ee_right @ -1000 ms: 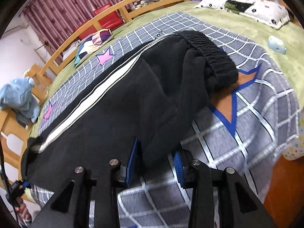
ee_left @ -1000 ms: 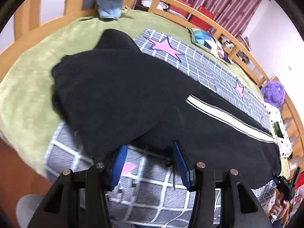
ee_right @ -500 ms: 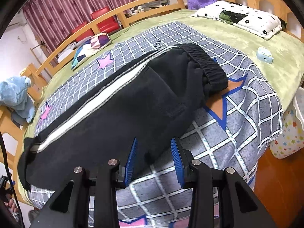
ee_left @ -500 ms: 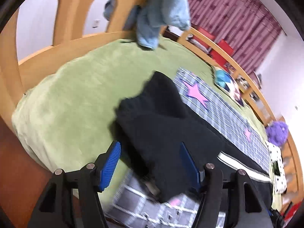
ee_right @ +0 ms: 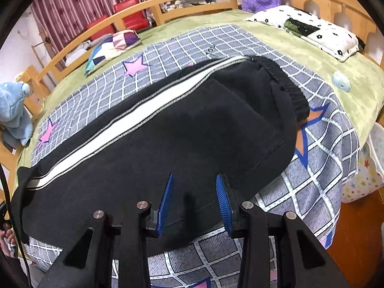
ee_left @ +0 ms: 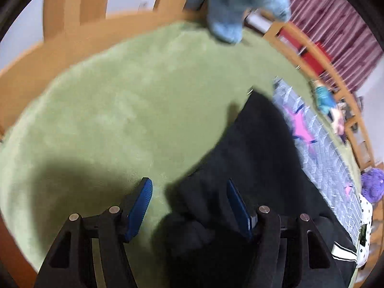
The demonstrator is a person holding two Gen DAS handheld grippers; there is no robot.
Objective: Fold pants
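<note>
Left wrist view first, and it is blurred. The left gripper [ee_left: 188,202] hangs over the foot end of the black fleece pants with a white side stripe [ee_left: 252,180], its blue-padded jaws spread and closing a little. One pad sits over the green plush bedcover [ee_left: 115,110], the other over dark cloth; the bunched hem lies between them, but neither pad presses on it. A dark shadow falls on the cover at the lower left. Beyond, the pale wooden bed frame [ee_left: 72,43] curves round, with a light blue plush toy [ee_left: 225,21] hanging at its top. To the right runs the grey checked blanket with pink stars [ee_left: 312,139], and a purple furry toy [ee_left: 373,186] peeks in at the far edge.

Over to the right wrist view, nice and sharp. The pants [ee_right: 180,129] lie lengthwise across the checked blanket [ee_right: 319,180], the white stripe running along the top and the ribbed waistband to the right, over an orange star. The right gripper [ee_right: 194,199] hovers above the near edge of the pants, jaws partly apart, with nothing pinched between them. A white pillow with black flowers [ee_right: 312,30], a patchwork cushion [ee_right: 112,45] and a small pale blue case [ee_right: 340,81] rest on the bed.
</note>
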